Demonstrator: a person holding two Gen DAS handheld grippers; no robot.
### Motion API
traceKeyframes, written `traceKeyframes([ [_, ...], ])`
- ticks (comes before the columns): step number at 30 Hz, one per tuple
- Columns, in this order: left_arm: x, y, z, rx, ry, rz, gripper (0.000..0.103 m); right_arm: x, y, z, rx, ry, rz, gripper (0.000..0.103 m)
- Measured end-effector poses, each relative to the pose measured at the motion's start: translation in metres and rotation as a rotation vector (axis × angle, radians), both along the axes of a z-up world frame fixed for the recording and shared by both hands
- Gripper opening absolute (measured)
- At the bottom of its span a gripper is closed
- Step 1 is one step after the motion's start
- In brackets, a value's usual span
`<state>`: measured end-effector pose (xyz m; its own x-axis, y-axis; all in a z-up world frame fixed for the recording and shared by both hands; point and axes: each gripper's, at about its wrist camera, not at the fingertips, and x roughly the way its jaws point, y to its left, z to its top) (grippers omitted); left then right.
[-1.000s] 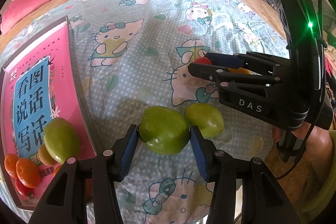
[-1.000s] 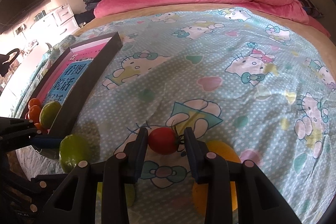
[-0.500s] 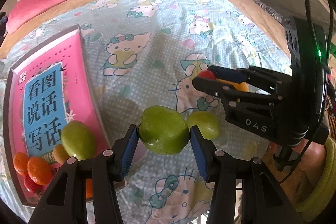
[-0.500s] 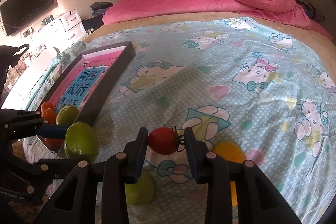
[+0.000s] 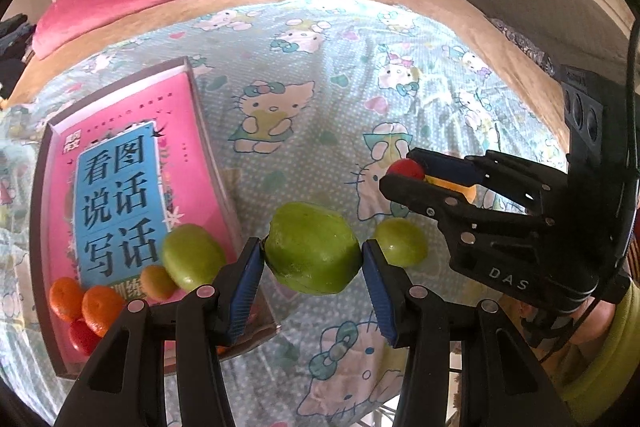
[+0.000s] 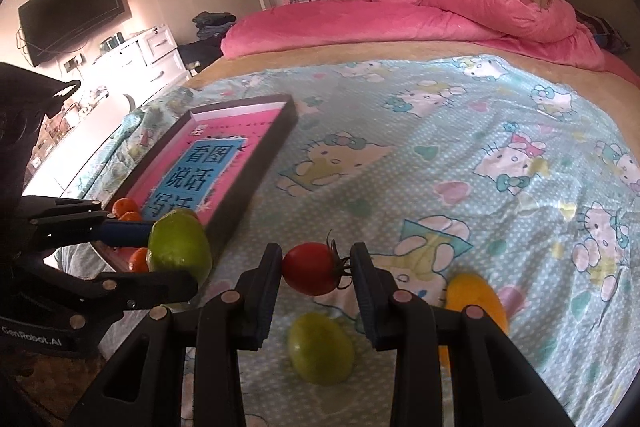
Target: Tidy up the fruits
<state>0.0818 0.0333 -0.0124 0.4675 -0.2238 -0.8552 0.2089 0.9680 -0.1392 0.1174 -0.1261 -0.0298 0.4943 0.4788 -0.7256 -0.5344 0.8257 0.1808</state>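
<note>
Left wrist view takes in the bed (image 5: 320, 75) under its cartoon-cat sheet, then the shallow tray (image 5: 44, 227) at the left with a pink book cover as its floor, where a green fruit (image 5: 192, 255), a small yellowish one, two oranges (image 5: 86, 301) and a red piece already sit bunched at the near end. Both grippers hold fruit clear of the sheet. The left gripper (image 5: 313, 267) is clamped on a big green fruit (image 5: 312, 247), squeezed across its widest part and centred between the blue pads, just right of the tray's near corner. The right gripper (image 6: 316, 269) is clamped on a small red tomato (image 6: 310, 268), stalk against the right pad, held only near the fingertips. Loose on the sheet lie another green fruit (image 6: 321, 347) directly under the right gripper and a yellow fruit (image 6: 476, 297) just beside its right finger.

My main worry is the tomato: it is smooth, round and soft, so a harder squeeze could split it, while a light one could let it roll out on the way to the tray. The green fruit looks securely held but bulky; set down among the crowded pieces, it could knock the oranges about or settle on the tray's rim and tip out. The two grippers are also near each other, so heading for the same corner together risks a collision.
</note>
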Motion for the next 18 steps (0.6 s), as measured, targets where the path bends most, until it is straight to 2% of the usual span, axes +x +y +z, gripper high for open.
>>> traceKeyframes([
  [18, -0.017, 0.046, 0.008, -0.010, -0.013, 0.101, 0.052, -0.023, 0.036, 0.009, 0.022, 0.003, 0.090, 0.036],
])
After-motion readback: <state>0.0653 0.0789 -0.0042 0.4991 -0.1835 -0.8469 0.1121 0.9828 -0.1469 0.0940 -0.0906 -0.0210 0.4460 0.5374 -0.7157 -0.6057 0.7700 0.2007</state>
